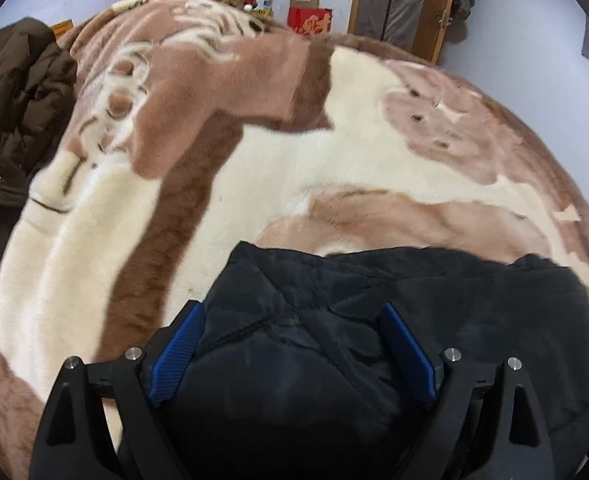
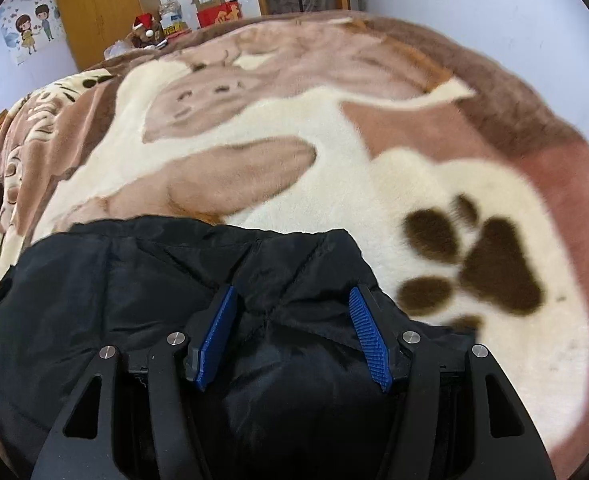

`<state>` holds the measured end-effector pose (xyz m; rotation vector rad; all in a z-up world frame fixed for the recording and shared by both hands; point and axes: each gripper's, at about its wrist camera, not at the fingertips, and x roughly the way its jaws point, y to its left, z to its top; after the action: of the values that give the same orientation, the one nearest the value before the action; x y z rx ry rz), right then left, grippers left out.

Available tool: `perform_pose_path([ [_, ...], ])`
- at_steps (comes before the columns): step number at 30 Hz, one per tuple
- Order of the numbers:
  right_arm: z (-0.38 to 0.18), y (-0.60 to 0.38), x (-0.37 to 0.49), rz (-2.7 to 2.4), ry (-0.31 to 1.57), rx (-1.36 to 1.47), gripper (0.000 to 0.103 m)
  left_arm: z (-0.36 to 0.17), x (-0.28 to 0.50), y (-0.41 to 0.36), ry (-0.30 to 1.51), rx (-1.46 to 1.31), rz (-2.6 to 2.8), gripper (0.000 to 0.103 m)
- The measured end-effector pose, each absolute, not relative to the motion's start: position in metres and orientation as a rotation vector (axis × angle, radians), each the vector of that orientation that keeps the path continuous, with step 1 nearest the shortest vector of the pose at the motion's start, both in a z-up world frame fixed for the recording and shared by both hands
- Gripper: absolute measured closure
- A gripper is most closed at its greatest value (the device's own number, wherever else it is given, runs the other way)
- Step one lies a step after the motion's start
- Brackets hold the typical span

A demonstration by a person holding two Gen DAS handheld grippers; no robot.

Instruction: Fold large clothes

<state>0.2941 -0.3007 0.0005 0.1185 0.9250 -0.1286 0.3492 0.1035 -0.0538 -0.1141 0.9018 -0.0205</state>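
Black padded fabric fills the near edge of both wrist views: the jacket [image 1: 394, 292] lies bunched on the plush brown-and-cream blanket [image 1: 254, 168] covering the bed. The left claw [image 1: 294, 344] stands spread wide over a puffy fold, its blue pads [image 1: 178, 356] apparently clear of the cloth. The right claw [image 2: 294, 336] is also spread, straddling a seam. This looks like the start of a fold, with both claws placed but not yet gripping. Next, each claw probably needs to pinch an edge before lifting.
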Motion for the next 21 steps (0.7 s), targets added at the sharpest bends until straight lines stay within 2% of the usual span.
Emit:
perform_pose_path([
  [4, 0.044, -0.291, 0.274, -0.089, 0.815, 0.145, 0.045, -0.006, 0.327, 0.085, 0.793, -0.092, -0.096, 0.012],
  [7, 0.049, -0.276, 0.270, -0.053, 0.801, 0.142, 0.045, 0.012, 0.316, 0.049, 0.752, -0.086, -0.200, 0.012],
  [10, 0.030, -0.263, 0.275, -0.037, 0.842, 0.108, 0.045, -0.004, 0.317, 0.002, 0.792, -0.038, -0.309, 0.012],
  [13, 0.004, -0.268, 0.281, -0.063, 0.879, 0.081, 0.045, -0.042, 0.334, -0.028, 0.882, 0.002, -0.327, 0.011],
  [21, -0.040, -0.287, 0.300, -0.105, 0.882, 0.131, 0.045, -0.080, 0.361, -0.034, 0.894, -0.027, -0.298, 0.011],
])
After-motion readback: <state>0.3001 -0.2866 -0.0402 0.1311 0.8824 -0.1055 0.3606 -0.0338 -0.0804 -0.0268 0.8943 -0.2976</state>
